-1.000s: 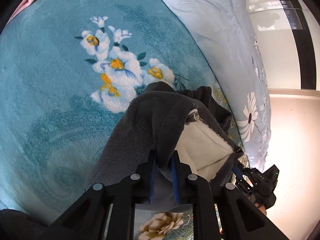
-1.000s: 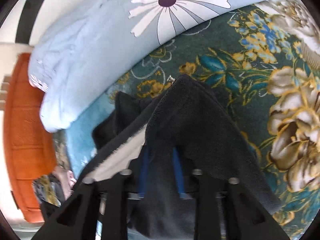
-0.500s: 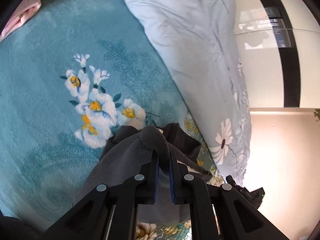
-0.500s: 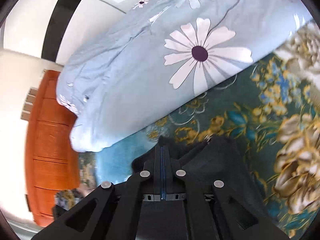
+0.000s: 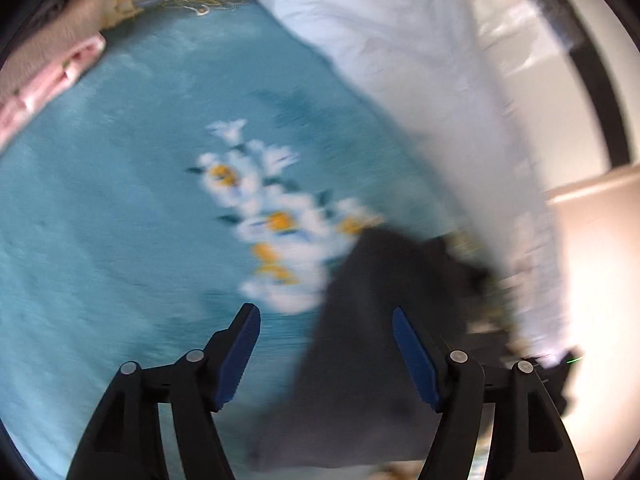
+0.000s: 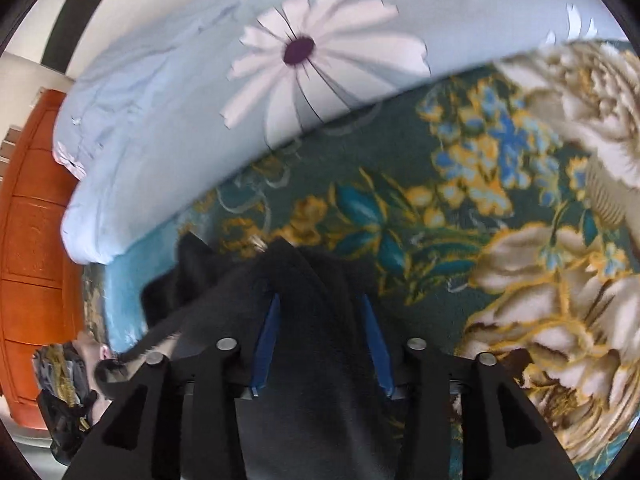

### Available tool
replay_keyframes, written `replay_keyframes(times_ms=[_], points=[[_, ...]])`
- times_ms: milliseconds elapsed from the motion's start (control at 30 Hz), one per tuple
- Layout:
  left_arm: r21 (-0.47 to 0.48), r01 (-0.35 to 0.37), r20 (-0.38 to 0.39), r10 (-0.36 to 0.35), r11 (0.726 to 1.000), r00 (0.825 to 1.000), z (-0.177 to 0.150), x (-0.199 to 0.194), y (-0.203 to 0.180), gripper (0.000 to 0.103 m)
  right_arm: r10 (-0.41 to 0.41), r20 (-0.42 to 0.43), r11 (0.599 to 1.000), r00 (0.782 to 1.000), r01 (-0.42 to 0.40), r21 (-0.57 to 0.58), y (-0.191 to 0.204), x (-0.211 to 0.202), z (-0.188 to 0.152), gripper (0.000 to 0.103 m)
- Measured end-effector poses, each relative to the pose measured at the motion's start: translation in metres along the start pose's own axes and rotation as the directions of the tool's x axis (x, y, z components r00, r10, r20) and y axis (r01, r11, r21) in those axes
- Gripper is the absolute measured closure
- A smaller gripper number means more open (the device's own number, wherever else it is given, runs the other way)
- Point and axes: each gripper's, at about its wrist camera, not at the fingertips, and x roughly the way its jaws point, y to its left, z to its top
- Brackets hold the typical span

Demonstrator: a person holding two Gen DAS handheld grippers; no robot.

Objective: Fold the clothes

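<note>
A dark grey fleece garment (image 5: 372,364) lies on the teal flowered blanket (image 5: 120,240). My left gripper (image 5: 325,314) is open wide above it; its right finger (image 5: 412,352) is over the fabric and its left finger over bare blanket, and the view is blurred by motion. In the right wrist view the same garment (image 6: 308,380) is bunched under my right gripper (image 6: 319,308). That gripper is open, with a hump of fleece lying between the blue pads (image 6: 269,336). A fold of the garment (image 6: 188,280) juts to the left.
A pale blue quilt with white daisies (image 6: 248,80) is piled along the far side and also appears in the left wrist view (image 5: 420,80). A pink folded cloth (image 5: 48,80) lies at the far left. An orange wooden cabinet (image 6: 32,240) stands beyond the bed.
Both grippers were shut on the fleece half a second ago; now both have opened and the garment has dropped onto the blanket. The left gripper has swung left.
</note>
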Motion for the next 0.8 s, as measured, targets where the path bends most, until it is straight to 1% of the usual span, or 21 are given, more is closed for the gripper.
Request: replay_keyframes(times_ms=[67,100,167,200,233,267,300,333,400,467,500,600,633,667,700,733,767,800], points=[[0.002,-0.002,-0.011,0.002,1.0,1.0,-0.007,0.014,-0.001,0.03,0.001,-0.007,1.0,1.0,-0.001,0.006,-0.002,0.007,-0.002,0.054],[-0.006,0.011,-0.007,-0.011,1.0,1.0,-0.009,0.018,-0.002,0.03,0.001,-0.01,1.0,1.0,-0.001,0.009,-0.003,0.011,-0.003,0.054],[-0.009,0.031,0.018,-0.031,0.999,0.999,-0.014,0.022,-0.006,0.032,0.002,-0.017,1.0,1.0,-0.002,0.015,-0.004,0.018,-0.005,0.054],[0.0,0.03,0.038,-0.03,1.0,0.999,-0.016,0.021,-0.01,0.037,0.005,-0.016,1.0,1.0,-0.005,0.018,-0.004,0.02,-0.006,0.054],[0.014,0.028,0.054,-0.029,1.0,0.998,-0.017,0.021,-0.013,0.06,0.015,-0.006,1.0,1.0,-0.015,0.022,-0.002,0.017,-0.006,0.06],[0.031,0.024,0.058,-0.026,0.999,0.998,-0.017,0.021,-0.017,0.074,0.02,0.002,1.0,1.0,-0.02,0.023,0.001,0.015,-0.006,0.066],[0.043,0.021,0.054,-0.023,0.999,0.998,-0.015,0.021,-0.019,0.084,0.013,0.002,1.0,1.0,-0.013,0.014,0.005,0.013,-0.005,0.081],[0.061,0.02,0.058,-0.023,0.998,0.998,-0.015,0.019,-0.021,0.092,0.002,0.001,1.0,1.0,-0.002,-0.007,0.01,0.01,-0.005,0.09],[0.107,0.02,0.085,-0.03,0.994,0.996,-0.015,0.011,-0.027,0.093,-0.016,0.001,0.999,1.0,0.016,-0.047,0.018,0.005,-0.004,0.092],[0.148,0.019,0.125,-0.038,0.989,0.991,-0.015,-0.003,-0.03,0.093,-0.004,0.019,0.998,1.0,0.005,-0.07,0.023,-0.007,-0.004,0.093],[0.159,0.031,0.148,-0.055,0.987,0.987,-0.014,-0.012,-0.03,0.093,0.016,0.039,0.997,0.999,-0.013,-0.075,0.024,-0.015,-0.003,0.094],[0.158,0.095,0.218,-0.128,0.983,0.967,-0.004,-0.042,-0.027,0.094,0.089,0.117,0.993,0.989,-0.079,-0.085,0.03,-0.045,0.004,0.095],[0.154,0.1,0.246,-0.137,0.983,0.96,0.0,-0.05,-0.028,0.094,0.1,0.141,0.993,0.985,-0.089,-0.082,0.033,-0.049,0.008,0.095],[0.144,0.092,0.266,-0.128,0.985,0.955,0.006,-0.054,-0.029,0.094,0.112,0.165,0.992,0.98,-0.1,-0.078,0.035,-0.054,0.012,0.095],[0.132,0.08,0.272,-0.114,0.988,0.956,0.011,-0.053,-0.03,0.094,0.123,0.189,0.991,0.974,-0.11,-0.075,0.037,-0.058,0.017,0.095],[0.114,0.063,0.258,-0.091,0.991,0.962,0.016,-0.048,-0.029,0.094,0.134,0.213,0.99,0.968,-0.121,-0.073,0.039,-0.062,0.021,0.095],[0.092,0.04,0.223,-0.06,0.995,0.973,0.019,-0.036,-0.026,0.094,0.136,0.225,0.99,0.965,-0.124,-0.064,0.04,-0.063,0.026,0.095],[0.071,0.016,0.187,-0.03,0.997,0.982,0.022,-0.025,-0.024,0.094,0.111,0.203,0.994,0.973,-0.105,-0.042,0.038,-0.054,0.03,0.095]])
